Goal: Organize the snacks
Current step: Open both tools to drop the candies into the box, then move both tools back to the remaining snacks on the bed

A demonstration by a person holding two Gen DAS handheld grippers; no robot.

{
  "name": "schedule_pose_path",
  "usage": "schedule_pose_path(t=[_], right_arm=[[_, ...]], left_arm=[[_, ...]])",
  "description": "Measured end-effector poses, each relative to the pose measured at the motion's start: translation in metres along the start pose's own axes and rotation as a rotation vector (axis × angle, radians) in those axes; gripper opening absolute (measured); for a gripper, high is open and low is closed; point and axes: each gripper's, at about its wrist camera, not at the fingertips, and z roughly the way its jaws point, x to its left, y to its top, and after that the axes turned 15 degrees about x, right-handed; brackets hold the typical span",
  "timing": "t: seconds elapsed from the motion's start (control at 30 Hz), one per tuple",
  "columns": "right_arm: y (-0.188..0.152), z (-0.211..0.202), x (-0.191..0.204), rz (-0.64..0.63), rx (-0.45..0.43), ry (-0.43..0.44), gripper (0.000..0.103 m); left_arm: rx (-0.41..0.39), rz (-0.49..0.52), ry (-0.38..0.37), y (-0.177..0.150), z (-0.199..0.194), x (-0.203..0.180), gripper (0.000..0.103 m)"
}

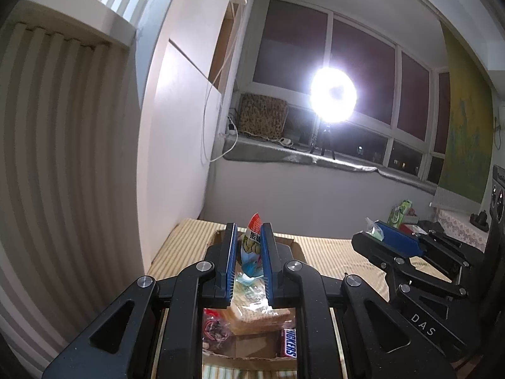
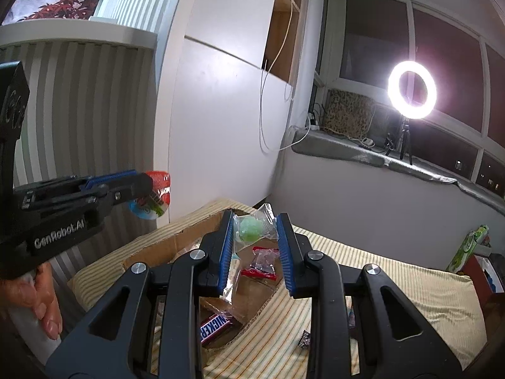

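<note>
Left gripper (image 1: 249,252) is squeezed shut on a tall snack packet (image 1: 251,246) with a red top and a blue bottom. From the left wrist view, the packet stands up between the two blue pads, its long side pointing up and away. Right under this gripper sits the cardboard box (image 1: 252,360). Down inside it are a sandwich pack (image 1: 255,317) and a Snickers bar (image 1: 288,342). So the box is straight below, and the packet only needs to go down. Off to the right, the right gripper (image 1: 378,232) hangs at about the same height.

From the right wrist view, the right gripper (image 2: 255,230) is closed on a clear bag with a green ball (image 2: 251,230) inside. The bag hangs down between the pads. The box's open corner (image 2: 176,240) lies just below and a bit to the left of this gripper. The left gripper (image 2: 151,189), to the left, looks to be over the box too. My guess is both snacks get dropped in next.
</note>
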Motion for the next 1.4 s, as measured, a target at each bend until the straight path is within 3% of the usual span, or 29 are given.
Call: schedule_pose_path(t=[0.23, 0.3, 0.33, 0.37, 0.4, 0.43, 0.47, 0.8, 1.4], right_arm=[[0.009, 0.054, -0.009, 0.013, 0.042, 0.035, 0.028], [0.010, 0.074, -0.013, 0.016, 0.074, 0.067, 0.038], [0.010, 0.085, -0.014, 0.017, 0.097, 0.069, 0.049], [0.009, 0.091, -0.017, 0.023, 0.100, 0.062, 0.054], [0.008, 0.094, -0.019, 0.030, 0.099, 0.066, 0.054], [0.007, 0.095, -0.022, 0.039, 0.099, 0.071, 0.054], [0.005, 0.094, -0.024, 0.044, 0.093, 0.065, 0.054], [-0.013, 0.072, -0.028, 0.083, 0.098, 0.035, 0.054], [-0.019, 0.019, -0.020, 0.103, 0.022, 0.027, 0.056]], left_arm=[[0.092, 0.001, 0.008, -0.009, 0.039, 0.005, 0.013], [0.127, 0.004, 0.010, -0.012, 0.053, 0.006, 0.013], [0.155, 0.015, 0.014, -0.013, 0.062, 0.006, 0.014], [0.174, 0.020, 0.021, -0.014, 0.069, 0.006, 0.018], [0.190, 0.019, 0.037, -0.015, 0.076, 0.007, 0.027], [0.196, 0.012, 0.050, -0.016, 0.080, 0.008, 0.058], [0.191, -0.003, 0.058, -0.017, 0.082, 0.010, 0.078], [0.157, -0.066, 0.079, -0.020, 0.068, 0.025, 0.080], [0.058, -0.008, 0.086, -0.010, 0.012, 0.004, 0.080]])
